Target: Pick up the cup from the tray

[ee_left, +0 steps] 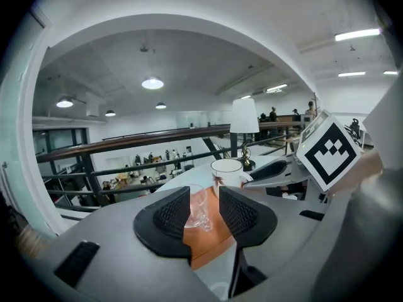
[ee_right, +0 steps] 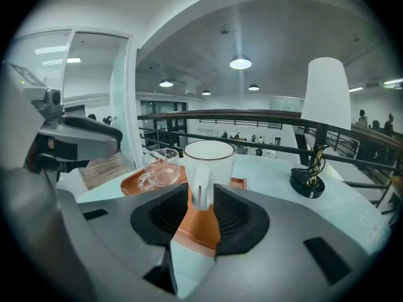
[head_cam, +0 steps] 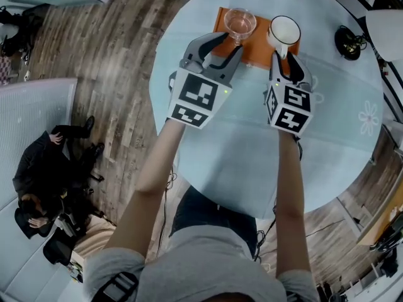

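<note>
1. Both drinking vessels stand upright on the orange tray point(head_cam: 255, 48) at the far side of the round table point(head_cam: 239, 143): a glass cup point(head_cam: 240, 22) to the left and a white mug point(head_cam: 284, 31) to the right, near each other but apart.
2. The left gripper point(head_cam: 232, 43) comes in low with its jaws apart, lined up on the glass cup. In its own view the glass shows in the gap between the pads, so the tongs look set to close on it rather than already holding it.
3. The right gripper point(head_cam: 286, 56) points straight at the mug, with its handle turned towards the person. Its jaws are open a little, one on each side of that handle. From here I cannot quite tell whether the pads touch it, but the mug sits flat on the tray and looks unlifted.
4. My guess is that the handle-first approach suits the mug's narrow grip, while the wide glass needs a broader bite.
5. A table lamp point(ee_right: 326, 96) stands on its dark base point(head_cam: 348, 41) to the right of the tray, well clear of both tongs.
6. The two grippers work side by side, and each vessel is the other's nearest obstacle.
7. A person point(head_cam: 38, 168) sits on the wooden floor far to the left.
</note>
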Demonstrator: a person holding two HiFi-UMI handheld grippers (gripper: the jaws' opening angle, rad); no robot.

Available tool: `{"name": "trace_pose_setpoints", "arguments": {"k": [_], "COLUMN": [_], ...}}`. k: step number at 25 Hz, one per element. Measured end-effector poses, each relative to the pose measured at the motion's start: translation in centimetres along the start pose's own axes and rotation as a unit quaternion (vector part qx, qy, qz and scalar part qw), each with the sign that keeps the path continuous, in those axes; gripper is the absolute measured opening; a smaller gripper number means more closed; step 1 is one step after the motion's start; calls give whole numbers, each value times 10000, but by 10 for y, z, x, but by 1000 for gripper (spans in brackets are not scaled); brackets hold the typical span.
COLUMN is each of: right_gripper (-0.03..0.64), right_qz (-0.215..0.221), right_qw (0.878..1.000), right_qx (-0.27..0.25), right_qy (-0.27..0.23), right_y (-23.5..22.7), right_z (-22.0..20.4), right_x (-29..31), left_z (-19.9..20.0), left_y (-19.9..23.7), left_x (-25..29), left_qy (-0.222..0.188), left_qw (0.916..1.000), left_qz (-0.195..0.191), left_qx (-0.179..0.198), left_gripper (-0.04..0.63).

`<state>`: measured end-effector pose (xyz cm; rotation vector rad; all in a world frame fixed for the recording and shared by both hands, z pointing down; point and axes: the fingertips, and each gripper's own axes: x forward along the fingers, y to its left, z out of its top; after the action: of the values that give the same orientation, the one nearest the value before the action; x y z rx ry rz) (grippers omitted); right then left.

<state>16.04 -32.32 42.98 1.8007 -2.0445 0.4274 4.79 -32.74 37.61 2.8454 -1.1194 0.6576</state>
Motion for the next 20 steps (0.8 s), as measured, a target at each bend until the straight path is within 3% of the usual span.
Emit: {"name": "trace_pose_setpoints", "arguments": {"k": [4, 9, 12, 16, 20], "right_gripper": [70, 65, 64, 64, 64], "right_qz": [32, 207, 374, 689, 1038], "right_qw": [9999, 9996, 9986, 9956, 9903], "right_qx": [-117, -172, -358, -640, -922], "right_qy": [42, 51, 49, -9, -86], "right_y": [1, -4, -11, -20, -21], "right_z": [-1, -5, -8, -11, -11], "right_x": [7, 3, 0, -1, -1], "left_z": [7, 14, 13, 14, 9], "left_y": [0, -3, -6, -19, -33], "left_x": [14, 25, 31, 45, 57], "left_qy": [69, 73, 275, 645, 1125], "left_qw": [9994, 9983, 9953, 9837, 9645], "left_qz": [-172, -451, -676, -1070, -1460], "left_qx": [301, 366, 643, 1290, 1889], "left_gripper": [155, 154, 155, 191, 250]}}
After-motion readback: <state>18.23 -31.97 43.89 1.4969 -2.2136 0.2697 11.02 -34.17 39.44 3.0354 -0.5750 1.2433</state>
